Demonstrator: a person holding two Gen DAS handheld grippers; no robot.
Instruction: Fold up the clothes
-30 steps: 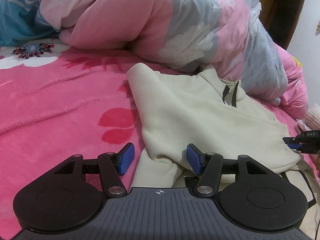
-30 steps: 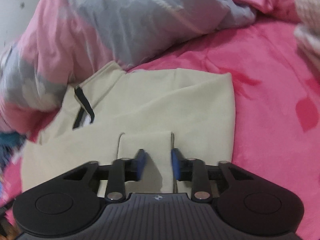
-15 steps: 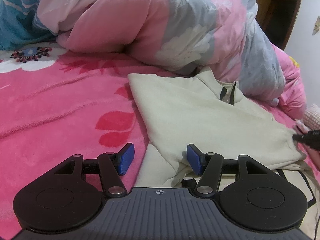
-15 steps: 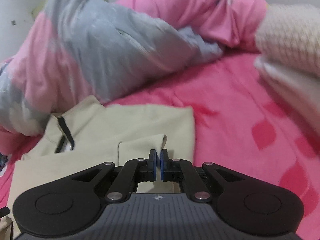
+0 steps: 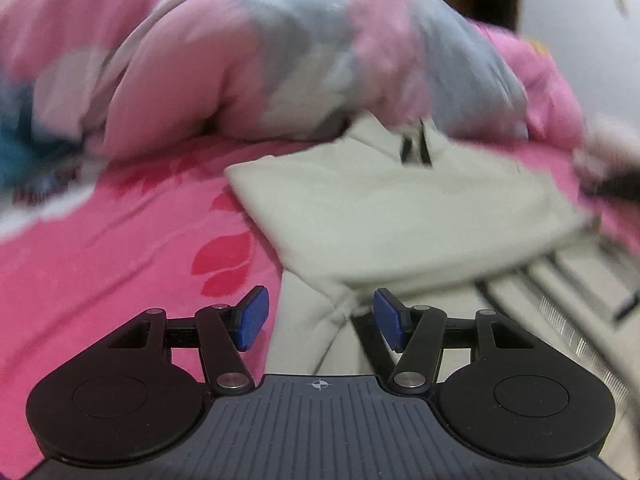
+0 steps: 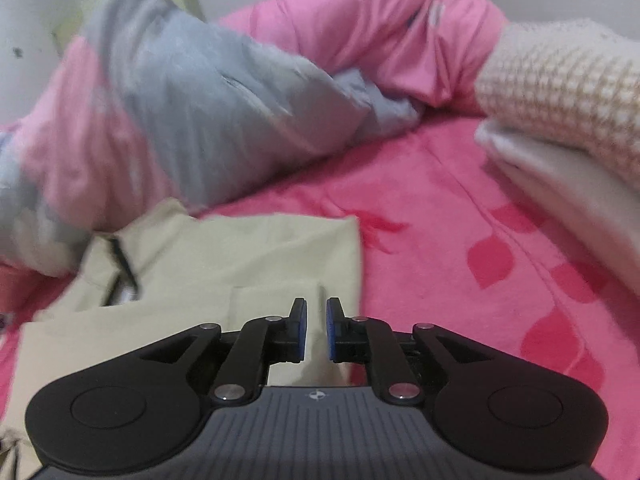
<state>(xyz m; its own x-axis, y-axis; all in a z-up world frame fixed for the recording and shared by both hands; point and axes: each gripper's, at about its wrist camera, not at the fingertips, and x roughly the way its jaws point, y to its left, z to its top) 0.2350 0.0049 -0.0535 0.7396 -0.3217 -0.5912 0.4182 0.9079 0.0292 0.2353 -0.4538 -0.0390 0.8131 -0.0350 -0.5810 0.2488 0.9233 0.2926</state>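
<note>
A cream sweatshirt [image 5: 380, 216] with a dark zip collar [image 5: 416, 148] lies flat on the pink bed sheet [image 5: 100, 280]. My left gripper [image 5: 320, 318] stands open at its near edge, blue pads on either side of a bunched sleeve fold. In the right wrist view the same sweatshirt [image 6: 240, 256] shows its sleeve cuff [image 6: 264, 300] folded over the body. My right gripper [image 6: 317, 330] hovers over that cuff with a narrow gap between its pads; the cloth seen through the gap lies below them. Both views are motion-blurred.
A bulky pink and grey quilt [image 5: 280, 60] is heaped behind the sweatshirt, also in the right wrist view [image 6: 180, 100]. A stack of folded knit clothes [image 6: 560, 92] sits at the right on the pink sheet [image 6: 460, 240]. Ribbed pale fabric [image 5: 560, 300] lies at lower right.
My right gripper shut over the sleeve cuff, then parted slightly, and its view swung toward the folded stack. The left view tilted and moved closer over the sweatshirt's near edge, gripper still open.
</note>
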